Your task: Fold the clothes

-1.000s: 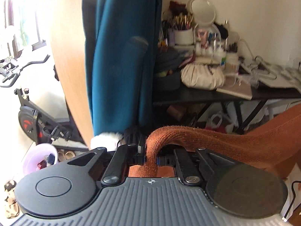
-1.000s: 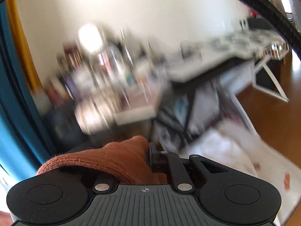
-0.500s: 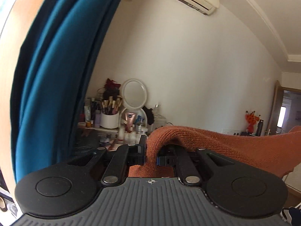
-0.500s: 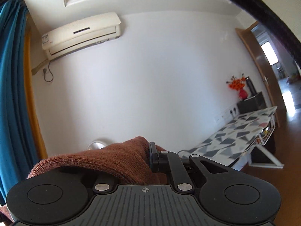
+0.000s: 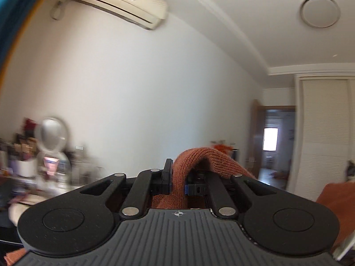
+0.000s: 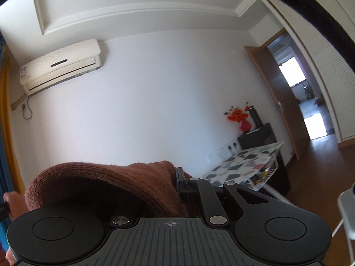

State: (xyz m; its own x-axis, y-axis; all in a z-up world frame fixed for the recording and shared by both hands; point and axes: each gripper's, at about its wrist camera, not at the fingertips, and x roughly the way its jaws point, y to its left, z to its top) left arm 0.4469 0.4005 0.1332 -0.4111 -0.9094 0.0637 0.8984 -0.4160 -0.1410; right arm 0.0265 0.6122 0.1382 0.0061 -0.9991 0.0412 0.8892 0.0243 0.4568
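both grippers are up in the air here, pointing roughly level at the far wall. the left gripper (image 5: 177,182) is pinched tight on a fold of the rust-orange knit sweater (image 5: 199,164), and from that pinch the cloth arches up and trails off toward four o'clock, where more orange fabric shows at the frame edge. over on the other side, the right gripper (image 6: 175,185) is clamped on the same sweater (image 6: 106,184), only here the bulk humps out toward nine o'clock, draped over the near finger.

so that's the key relation: the garment runs between the two hands, its long axis spanning from one pinch to the other, each holding one end. neither hand looks nearer than the other; both have it already. the hanging body of the sweater drops below both views, so i can't tell how straight it hangs.

behind it all, an air conditioner (image 6: 60,64) at eleven o'clock and an open doorway (image 6: 295,97) at two. looks like a lift-and-spread, with the fold itself not yet made.
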